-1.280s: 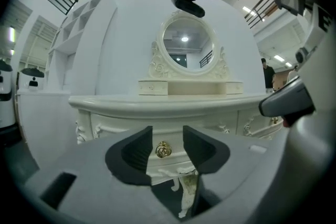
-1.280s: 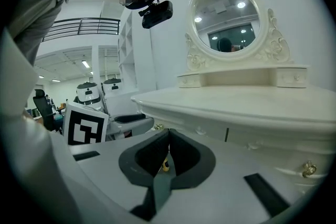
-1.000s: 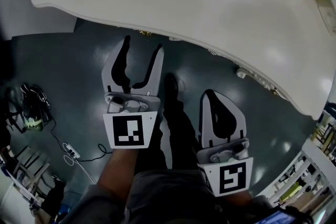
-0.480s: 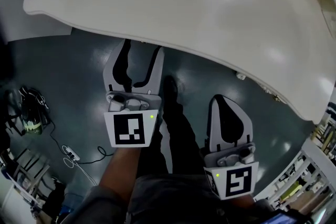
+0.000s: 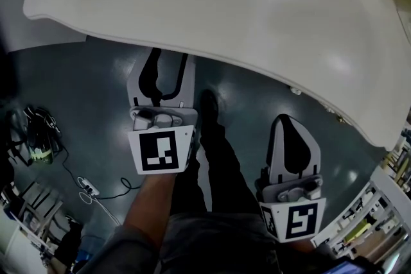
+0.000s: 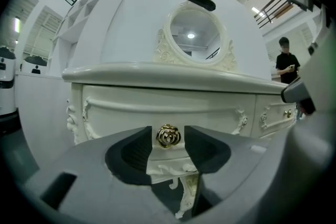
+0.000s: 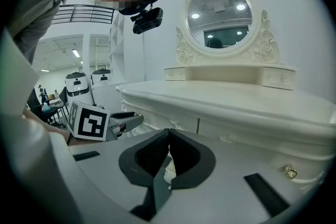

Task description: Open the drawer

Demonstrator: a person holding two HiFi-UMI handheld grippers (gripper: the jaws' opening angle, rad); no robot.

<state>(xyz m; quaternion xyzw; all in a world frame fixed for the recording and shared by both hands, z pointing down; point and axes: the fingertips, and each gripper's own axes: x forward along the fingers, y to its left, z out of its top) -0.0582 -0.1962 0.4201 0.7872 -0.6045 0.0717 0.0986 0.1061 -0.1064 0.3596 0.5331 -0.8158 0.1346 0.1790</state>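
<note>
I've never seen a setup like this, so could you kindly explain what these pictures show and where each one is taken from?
There is no robot here. A person holds a two-jaw gripper in each hand, standing at a white dressing table with an oval mirror. The top-down picture comes from a camera on the person's head, and the other two come from cameras riding on each gripper. Nothing lies on the part of the tabletop that shows. The left gripper has just been closing its jaws either side of the gold knob on the middle drawer, without pressing on it yet. The right gripper is shut, empty and held nearer the person.
</note>
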